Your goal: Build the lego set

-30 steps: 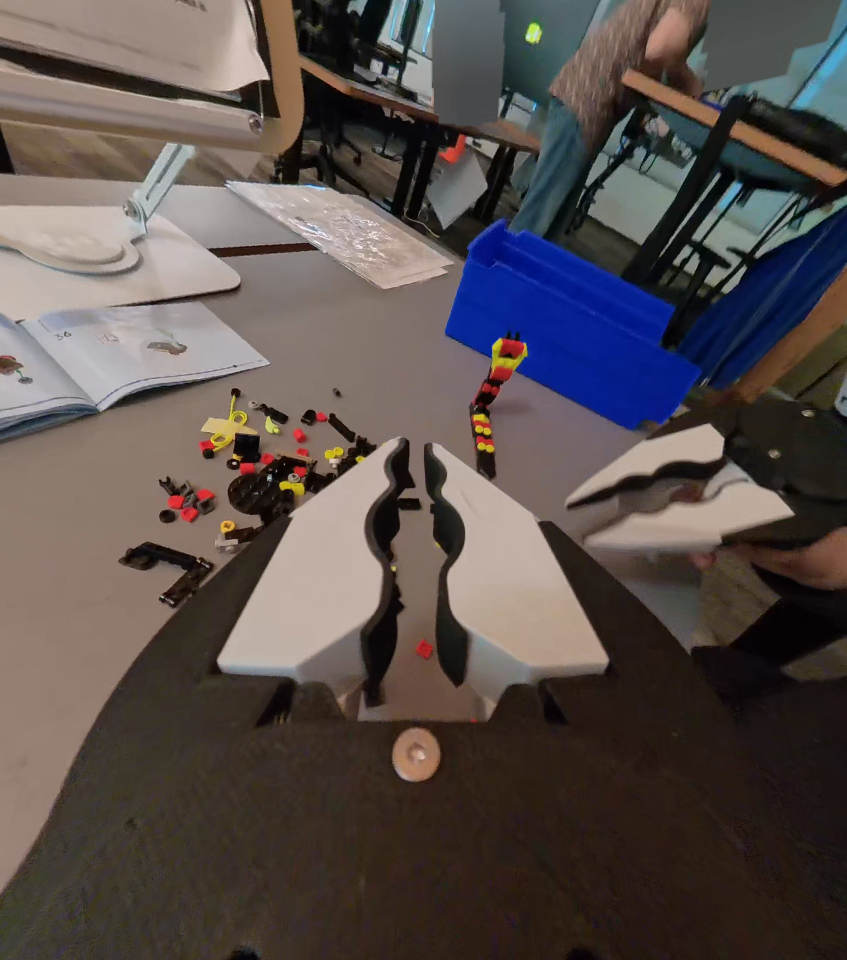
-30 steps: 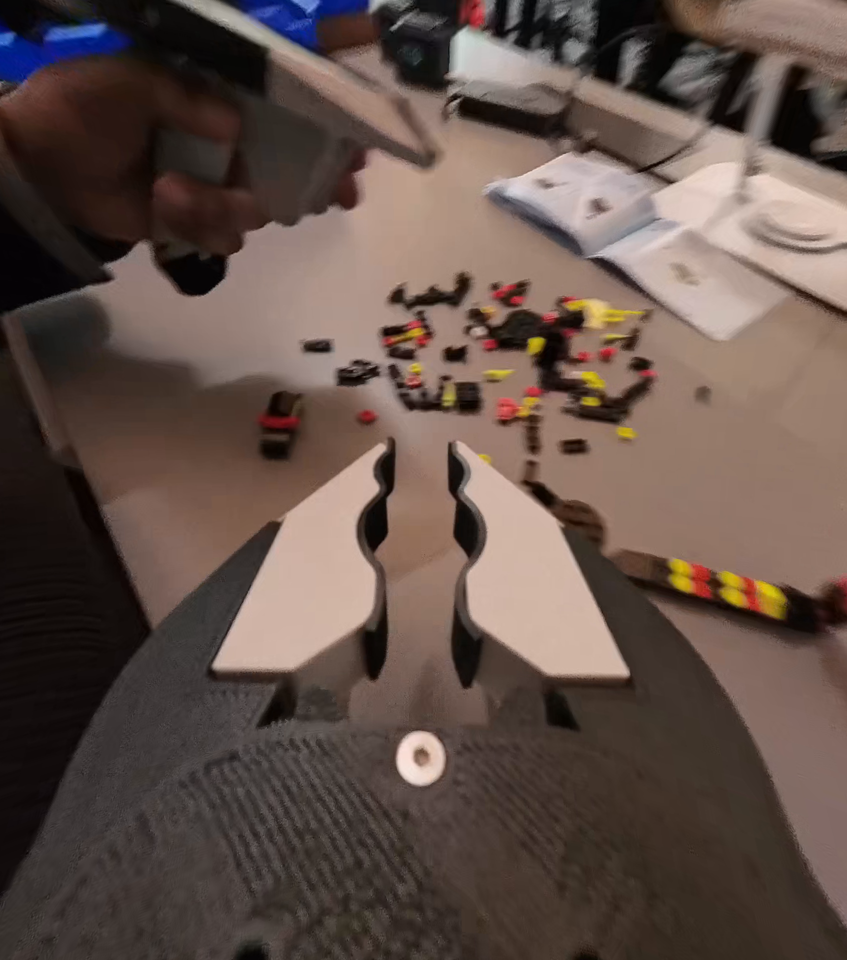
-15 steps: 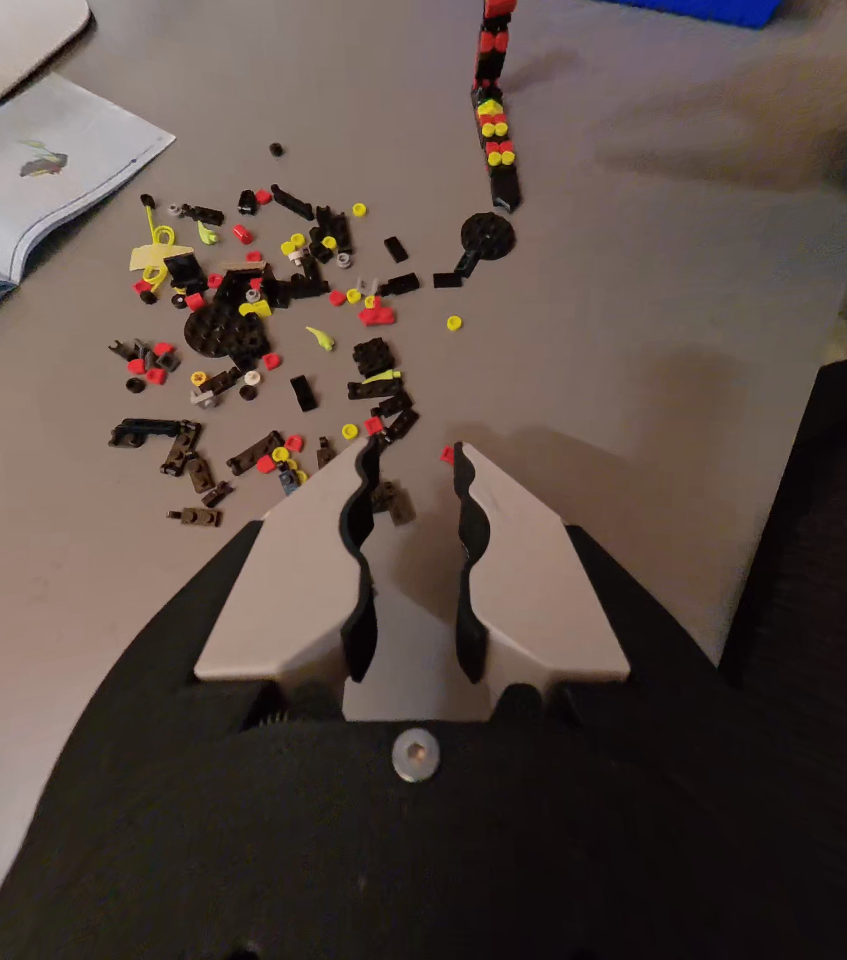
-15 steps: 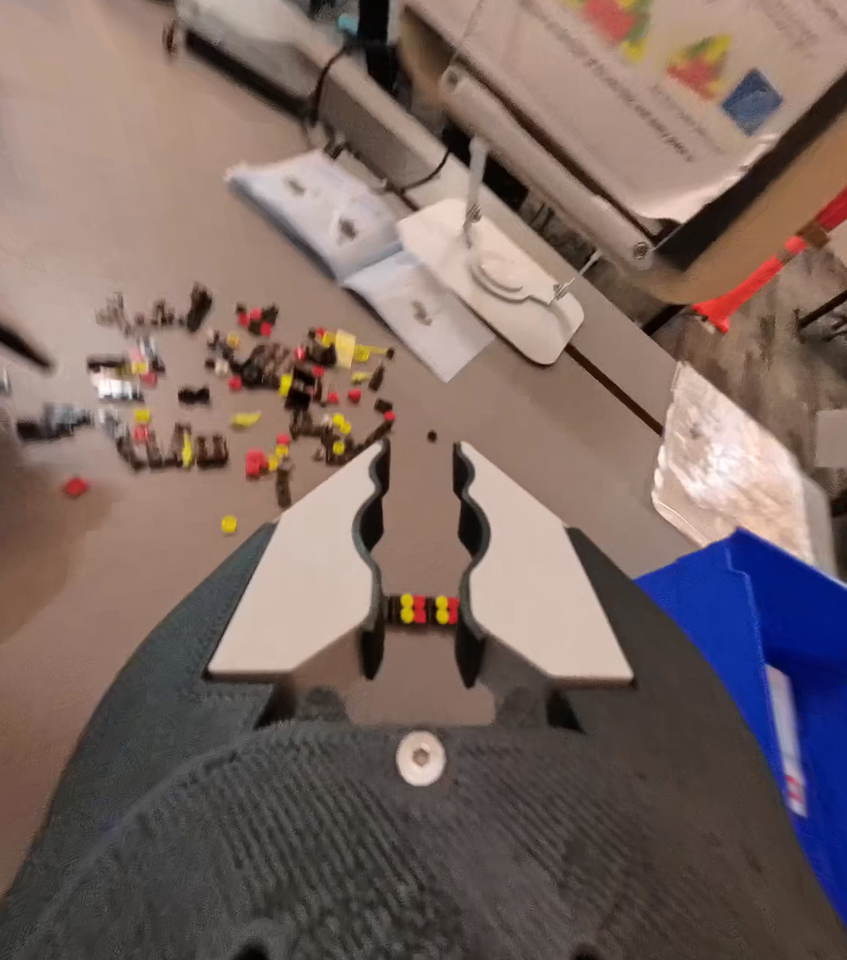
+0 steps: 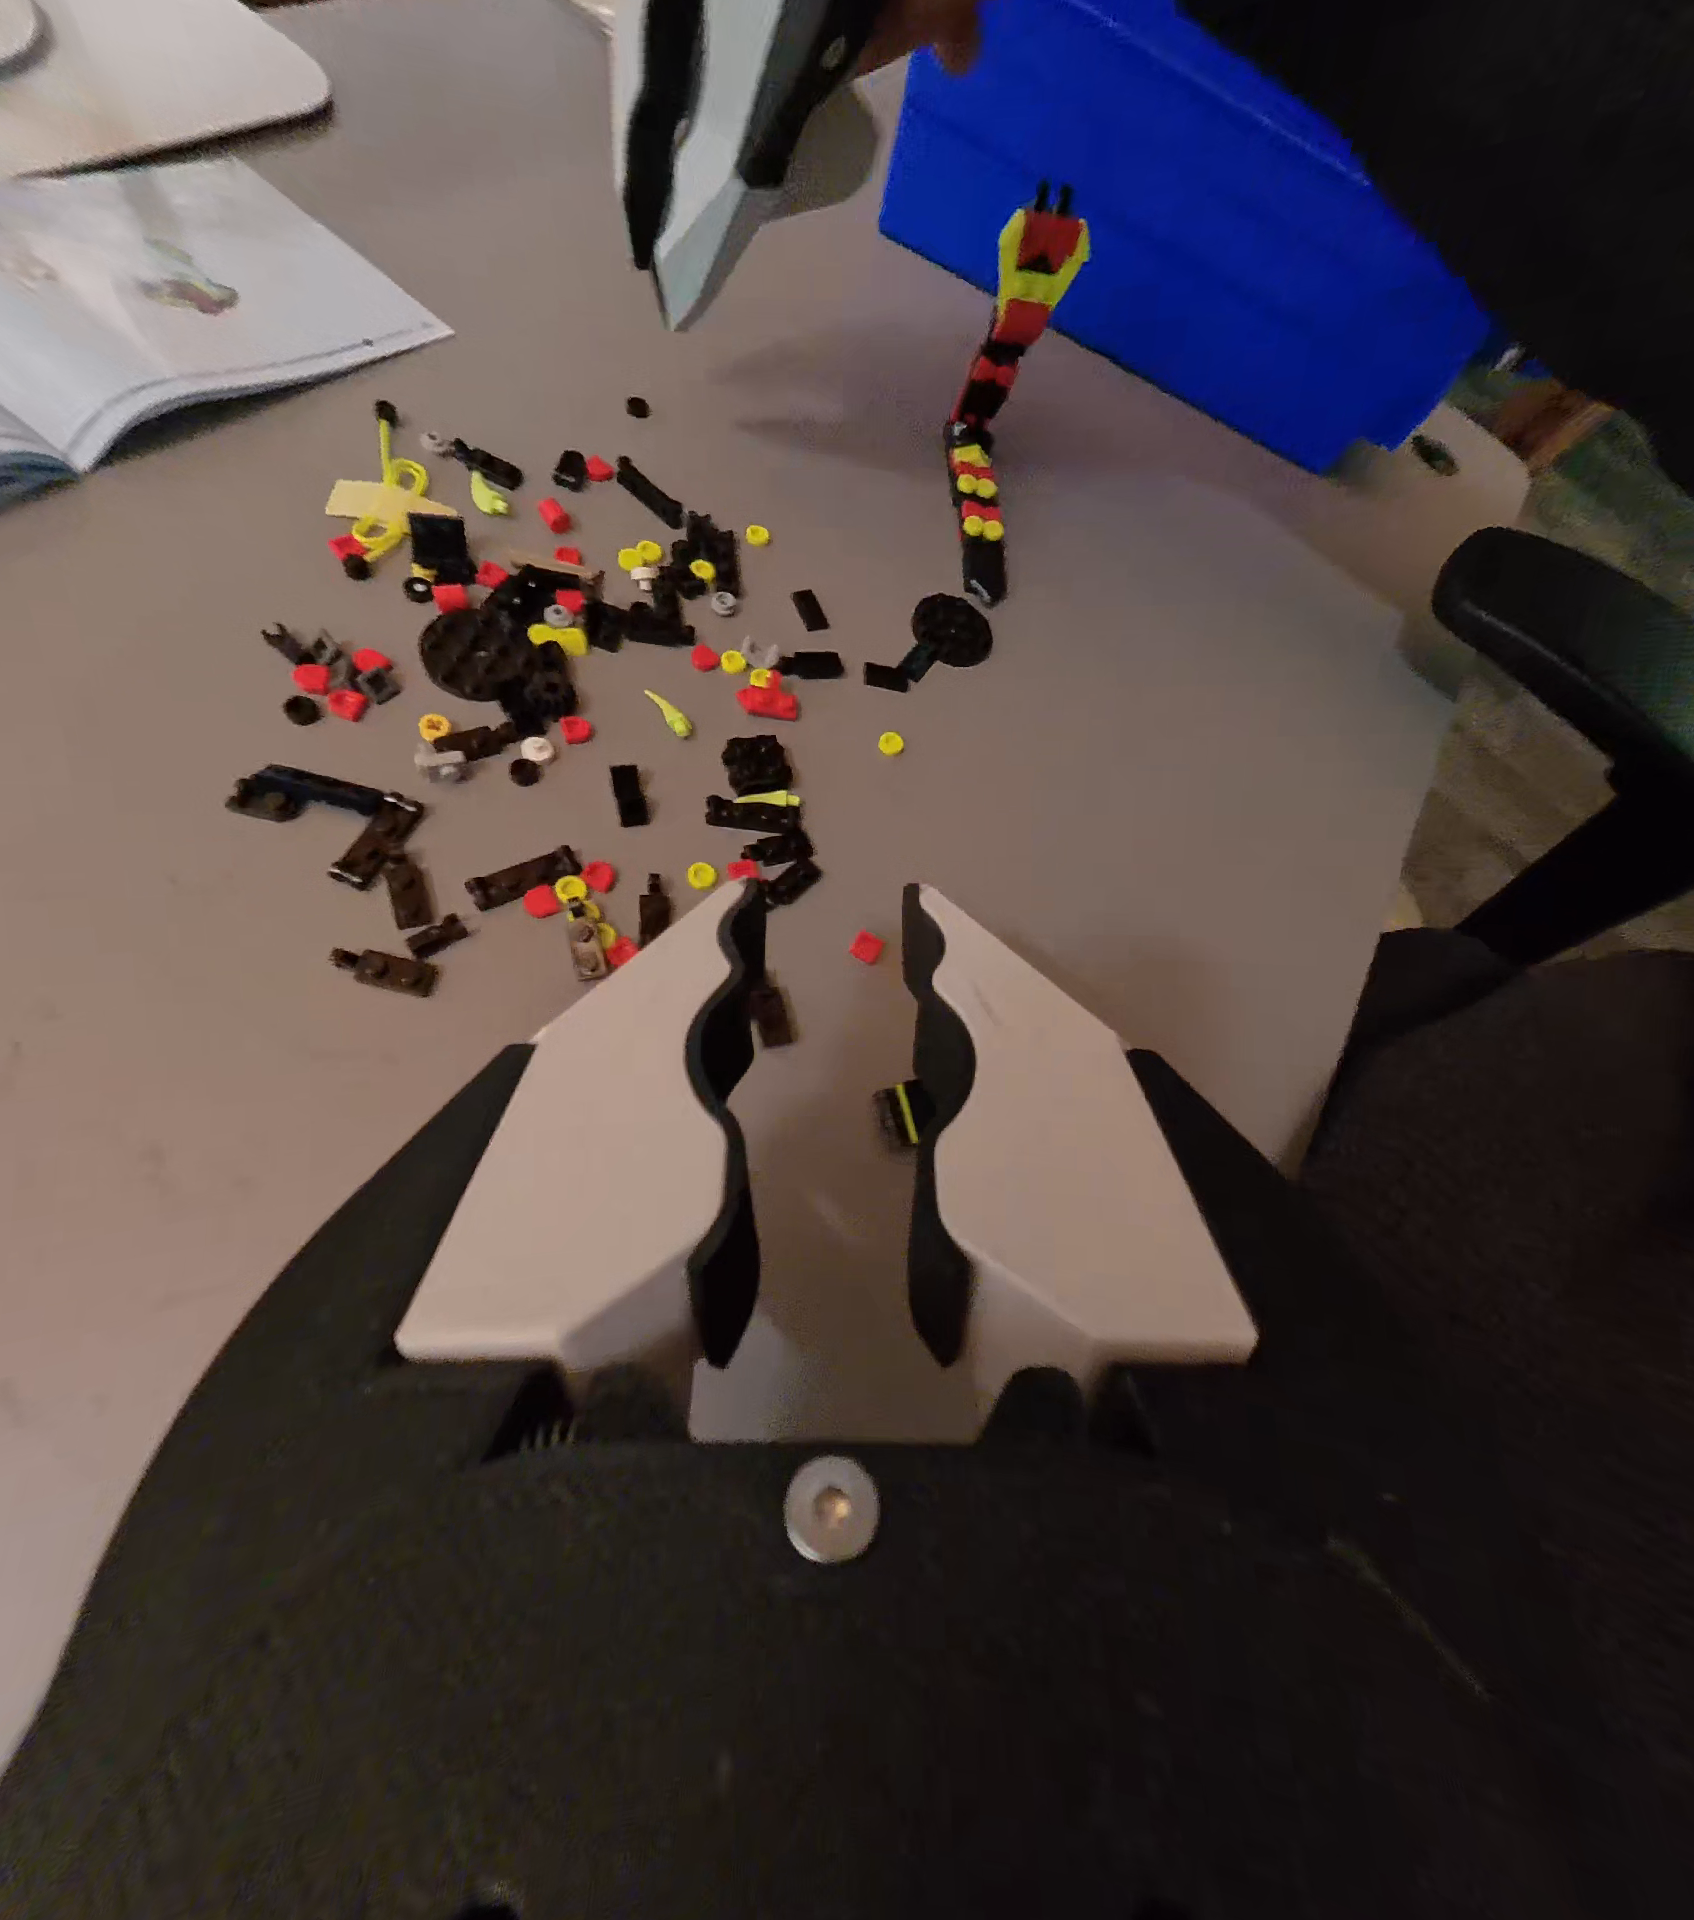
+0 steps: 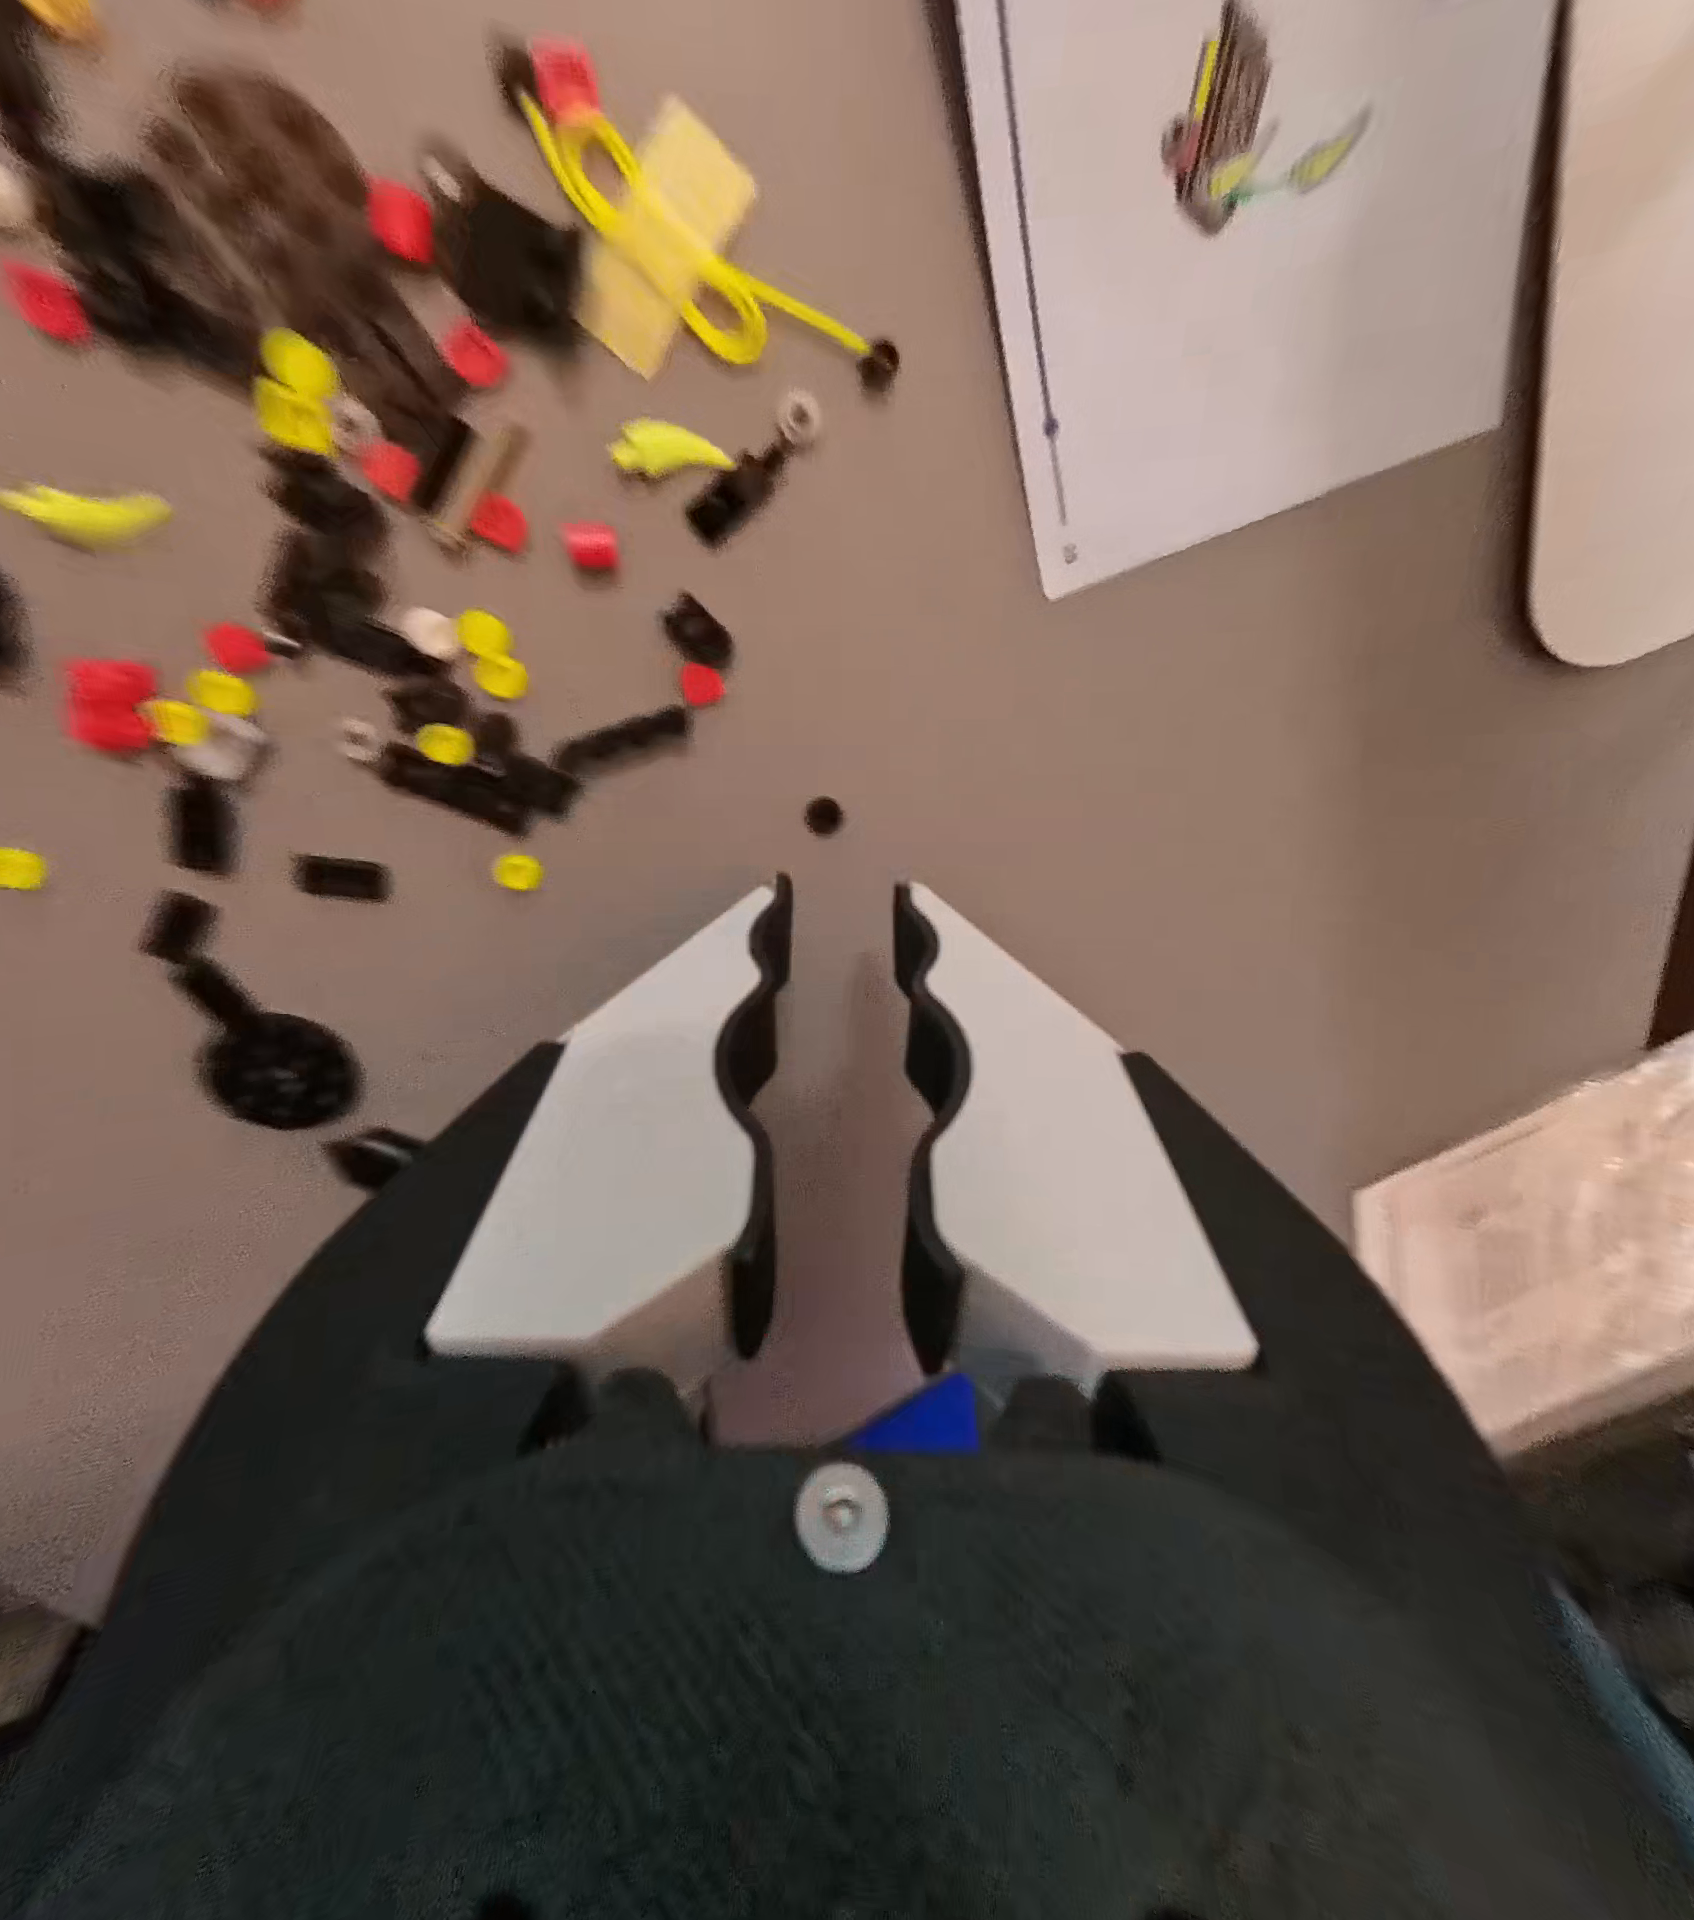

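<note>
Loose black, red and yellow lego pieces (image 5: 552, 665) lie scattered on the grey table (image 5: 1134, 779). A long black, red and yellow snake-like build (image 5: 988, 416) rises toward the blue bin. My left gripper (image 5: 830, 899) is open and empty at the near edge of the pile, above a small red piece (image 5: 866, 945) and a black-and-yellow piece (image 5: 900, 1112). My right gripper (image 6: 841, 894) is open and empty, pointing down at the table just short of a small black round piece (image 6: 823, 816). It also shows in the left wrist view (image 5: 677, 281) above the pile's far side.
An open instruction booklet (image 5: 147, 312) lies at the far left, its page also in the right wrist view (image 6: 1238, 260). A white stand base (image 6: 1674, 312), a plastic bag (image 6: 1601, 1195), a blue bin (image 5: 1186, 239) and a chair armrest (image 5: 1601, 675) surround the pile. Tip to tip, the grippers are about 25 centimetres apart. My left gripper is the nearer one to the small red piece (image 5: 866, 945): about 9 centimetres, against 20 centimetres.
My right gripper has swung from near the blue bin to point down over the pile's far side. My left gripper has pulled back a little and its jaws stand slightly wider.
</note>
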`<state>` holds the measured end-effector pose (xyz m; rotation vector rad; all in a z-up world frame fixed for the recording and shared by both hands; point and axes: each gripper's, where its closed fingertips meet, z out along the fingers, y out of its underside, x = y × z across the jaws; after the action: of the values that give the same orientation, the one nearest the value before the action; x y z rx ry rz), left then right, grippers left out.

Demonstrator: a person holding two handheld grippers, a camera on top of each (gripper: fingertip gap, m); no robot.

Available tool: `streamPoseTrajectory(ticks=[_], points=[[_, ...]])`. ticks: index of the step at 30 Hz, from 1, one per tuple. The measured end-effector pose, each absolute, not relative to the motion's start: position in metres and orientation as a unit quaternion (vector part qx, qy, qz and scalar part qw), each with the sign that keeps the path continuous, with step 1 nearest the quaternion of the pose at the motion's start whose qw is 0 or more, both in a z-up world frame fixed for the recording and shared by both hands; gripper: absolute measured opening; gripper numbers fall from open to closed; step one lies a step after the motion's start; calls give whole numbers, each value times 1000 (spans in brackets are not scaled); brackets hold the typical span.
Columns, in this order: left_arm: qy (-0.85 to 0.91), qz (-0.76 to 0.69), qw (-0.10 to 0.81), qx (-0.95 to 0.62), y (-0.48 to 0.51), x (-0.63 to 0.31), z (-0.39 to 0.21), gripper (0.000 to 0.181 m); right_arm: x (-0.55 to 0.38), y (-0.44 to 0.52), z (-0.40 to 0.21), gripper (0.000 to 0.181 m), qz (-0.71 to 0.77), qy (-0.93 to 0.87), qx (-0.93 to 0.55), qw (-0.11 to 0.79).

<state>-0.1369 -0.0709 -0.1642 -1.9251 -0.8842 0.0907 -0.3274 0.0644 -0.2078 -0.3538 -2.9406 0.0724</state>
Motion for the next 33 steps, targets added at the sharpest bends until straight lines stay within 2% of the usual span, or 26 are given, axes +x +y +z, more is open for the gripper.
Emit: streamPoseTrajectory(ticks=[2,7,11,18,23,33], points=[[-363,15,498,-788,-67,-134,-163,22,-341,76,-222,15,-19,-990,-96,99],[-361,10,493,-791,-66,-133,-170,22,-334,61,-236,13,22,-995,-88,41],[-364,-14,494,-789,-62,-132,-176,22,-335,64,-242,13,8,-996,-77,40],[-373,-29,497,-783,-61,-134,-182,20,-329,59,-243,0,27,-998,-60,22],[-381,-35,495,-780,-61,-136,-185,19,-326,58,-241,11,31,-998,-53,26],[-386,-34,483,-785,-61,-137,-192,17,-322,54,-242,11,36,-998,-44,9]])
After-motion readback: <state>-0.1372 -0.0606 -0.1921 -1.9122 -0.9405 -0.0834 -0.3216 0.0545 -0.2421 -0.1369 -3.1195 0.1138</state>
